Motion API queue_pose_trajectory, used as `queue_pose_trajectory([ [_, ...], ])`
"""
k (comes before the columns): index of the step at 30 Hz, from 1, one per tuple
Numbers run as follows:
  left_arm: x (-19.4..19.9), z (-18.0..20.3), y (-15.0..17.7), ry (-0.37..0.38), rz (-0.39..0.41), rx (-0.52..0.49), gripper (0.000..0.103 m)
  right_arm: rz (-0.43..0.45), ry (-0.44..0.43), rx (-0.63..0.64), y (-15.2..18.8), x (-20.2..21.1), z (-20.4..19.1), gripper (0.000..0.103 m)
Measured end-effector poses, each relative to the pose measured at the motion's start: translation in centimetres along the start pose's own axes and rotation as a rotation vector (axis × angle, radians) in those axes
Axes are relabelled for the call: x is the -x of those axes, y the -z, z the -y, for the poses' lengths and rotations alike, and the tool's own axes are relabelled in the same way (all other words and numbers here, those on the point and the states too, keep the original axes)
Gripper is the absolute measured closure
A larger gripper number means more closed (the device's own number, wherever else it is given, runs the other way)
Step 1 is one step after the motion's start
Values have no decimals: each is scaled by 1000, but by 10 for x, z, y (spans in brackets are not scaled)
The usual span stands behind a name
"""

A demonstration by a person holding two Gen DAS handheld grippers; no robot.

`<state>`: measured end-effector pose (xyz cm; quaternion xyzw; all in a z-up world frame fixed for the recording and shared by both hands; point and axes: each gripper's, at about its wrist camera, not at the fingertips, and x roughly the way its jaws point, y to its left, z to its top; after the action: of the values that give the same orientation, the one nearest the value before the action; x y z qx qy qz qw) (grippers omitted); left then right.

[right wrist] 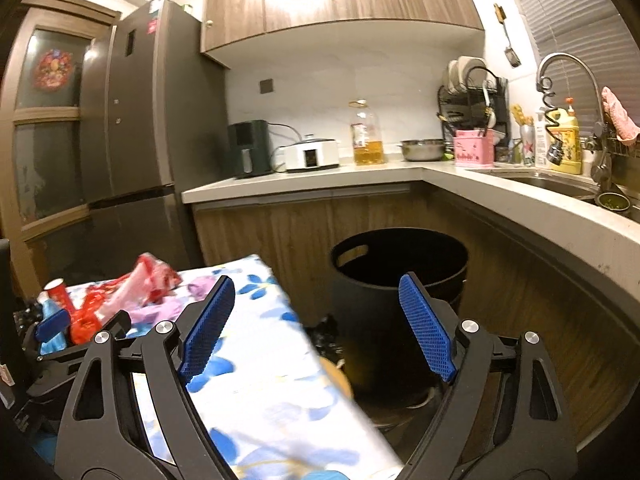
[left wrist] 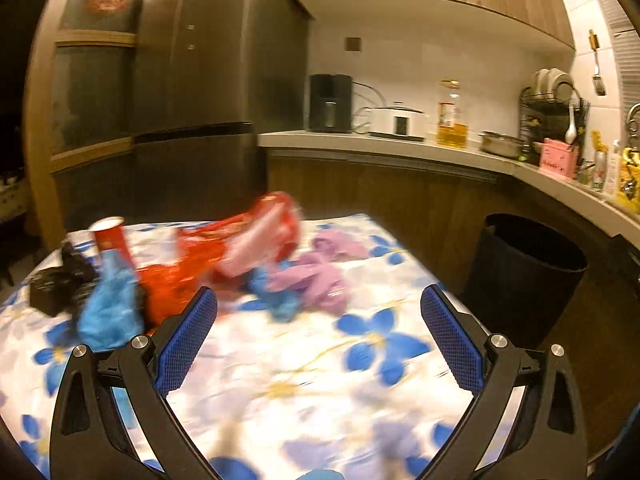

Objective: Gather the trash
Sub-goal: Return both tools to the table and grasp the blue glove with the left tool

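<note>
1. Blue-flowered cloth covers the desk [left wrist: 320, 380], and the trash lies bunched at its far left end.
2. That heap holds a red paper cup [left wrist: 110, 234] standing upright, a crumpled red wrapper [left wrist: 244, 240], a blue plastic piece [left wrist: 110, 308] in front of the cup, some purple scraps [left wrist: 320, 276], and a dark object [left wrist: 60, 284] at the left edge; the blur hides finer detail.
3. A black bin [left wrist: 524, 276] stands on the floor just beside the desk's right edge, in front of the wooden cabinet fronts.
4. The left claw [left wrist: 319, 304] hovers over the cloth near the heap with its blue pads spread wide and nothing between them.
5. The right claw [right wrist: 316, 300] is likewise released and empty, its pads set wide; it hangs over the desk's right edge, one pad above the cloth and the other in front of the bin.
6. In the right wrist view the left claw appears at the lower left, close to the trash.
7. Behind, a kitchen worktop [right wrist: 304, 182] carries a bottle of oil [right wrist: 366, 134] and a white cooker [right wrist: 310, 154].
</note>
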<state>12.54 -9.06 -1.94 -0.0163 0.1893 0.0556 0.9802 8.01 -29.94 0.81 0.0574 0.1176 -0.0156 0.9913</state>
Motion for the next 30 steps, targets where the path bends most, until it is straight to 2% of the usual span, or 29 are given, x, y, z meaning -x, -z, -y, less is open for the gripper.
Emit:
queue_pose_trajectory([
  [14, 33, -100, 22, -232, 20, 87, 6, -32, -145, 45, 24, 8, -78, 20],
  [20, 31, -127, 26, -284, 22, 104, 7, -55, -193, 73, 34, 2, -107, 20],
  [23, 20, -134, 22, -274, 6, 103, 14, -63, -204, 82, 36, -2, -114, 20],
  [25, 11, -133, 18, -268, -3, 85, 29, -70, -208, 84, 37, -5, -117, 20],
  [29, -10, -131, 8, -257, -25, 65, 38, -77, -201, 91, 38, -11, -117, 20],
  [30, -15, -132, 7, -254, -37, 66, 46, -78, -196, 91, 37, -13, -116, 20],
])
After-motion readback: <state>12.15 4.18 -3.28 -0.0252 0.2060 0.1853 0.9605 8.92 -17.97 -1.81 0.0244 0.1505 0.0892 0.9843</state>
